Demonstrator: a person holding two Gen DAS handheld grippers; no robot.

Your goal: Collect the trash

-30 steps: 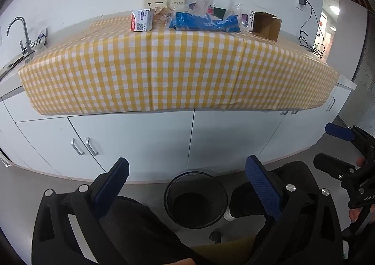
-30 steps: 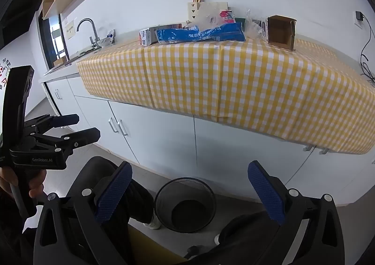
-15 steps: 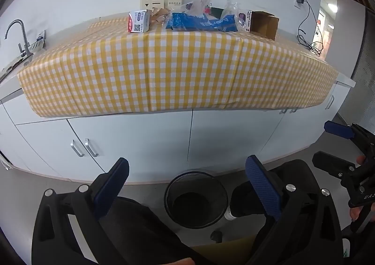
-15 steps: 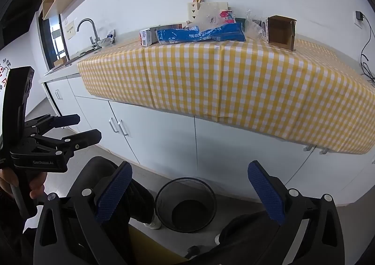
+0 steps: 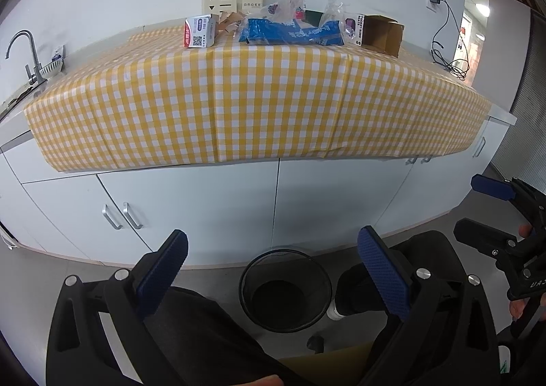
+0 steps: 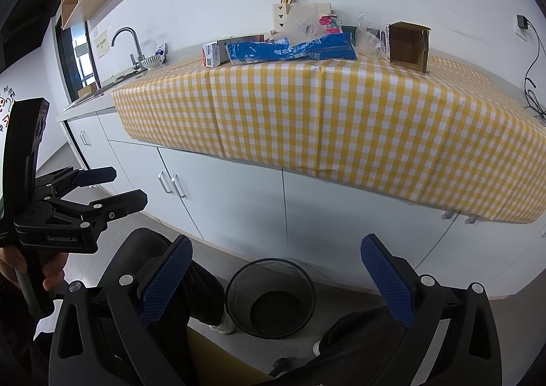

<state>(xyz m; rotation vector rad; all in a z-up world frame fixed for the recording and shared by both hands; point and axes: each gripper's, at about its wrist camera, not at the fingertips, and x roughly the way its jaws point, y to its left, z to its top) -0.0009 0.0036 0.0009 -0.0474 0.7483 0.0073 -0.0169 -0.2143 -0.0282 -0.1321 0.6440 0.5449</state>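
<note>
A pile of trash lies at the back of the yellow checked counter [image 5: 259,92]: a blue plastic bag [image 5: 293,33], a small red and white carton [image 5: 199,32], an open brown cardboard box [image 5: 380,34] and clear crumpled wrappers [image 5: 290,5]. The same bag [image 6: 290,50] and box [image 6: 407,45] show in the right wrist view. A black mesh bin [image 5: 285,288] stands on the floor below. My left gripper [image 5: 273,273] and right gripper [image 6: 278,280] are both open, empty and low, well short of the counter.
White cabinet doors [image 5: 191,208] sit under the counter. A sink with a tap [image 5: 24,55] is at the left end. A wooden pen holder [image 5: 218,0] stands by the wall. Cables [image 5: 450,62] hang at the right. My legs are beside the bin.
The left wrist view has risen a little and tilted toward the counter. Both grippers stay open. The right gripper has barely moved.
</note>
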